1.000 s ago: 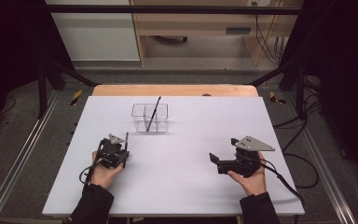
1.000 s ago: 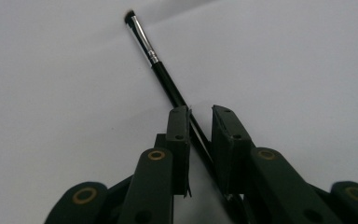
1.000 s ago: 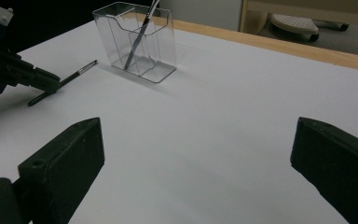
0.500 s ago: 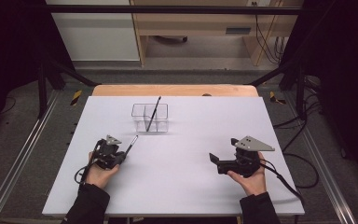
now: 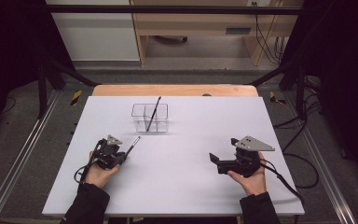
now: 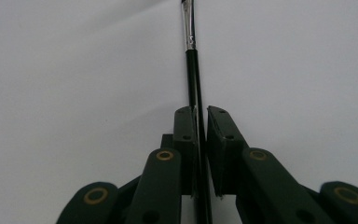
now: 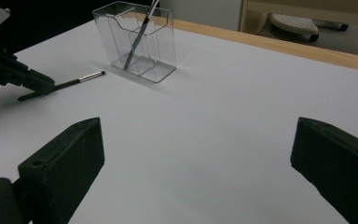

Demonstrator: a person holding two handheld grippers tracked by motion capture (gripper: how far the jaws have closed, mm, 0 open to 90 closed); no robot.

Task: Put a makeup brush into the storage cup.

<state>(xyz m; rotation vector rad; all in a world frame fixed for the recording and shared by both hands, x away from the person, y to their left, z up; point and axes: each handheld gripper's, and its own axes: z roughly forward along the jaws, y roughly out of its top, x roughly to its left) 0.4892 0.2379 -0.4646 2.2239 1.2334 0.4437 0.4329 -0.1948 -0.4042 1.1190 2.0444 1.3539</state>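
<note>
A thin black brush (image 6: 192, 70) with a silver ferrule is pinched between the jaws of my left gripper (image 6: 202, 116), its tip pointing away over the white table. From above, the left gripper (image 5: 121, 156) is at the front left, and the brush (image 5: 133, 143) slants up and to the right from it, low over the table. A clear compartmented holder (image 5: 149, 117) stands at the middle back with a second brush (image 5: 153, 112) leaning in it. My right gripper (image 5: 214, 161) rests at the front right, open with nothing between its jaws (image 7: 200, 154). It looks toward the holder (image 7: 137, 42).
The white table top (image 5: 191, 186) has a wooden strip (image 5: 172, 90) along its far edge. Cables (image 5: 298, 172) trail off the right side. Dark frame legs and a floor rail flank the table.
The brush in my left gripper has tipped from nearly upright to slanting low toward the right. Both hands have stayed where they were.
</note>
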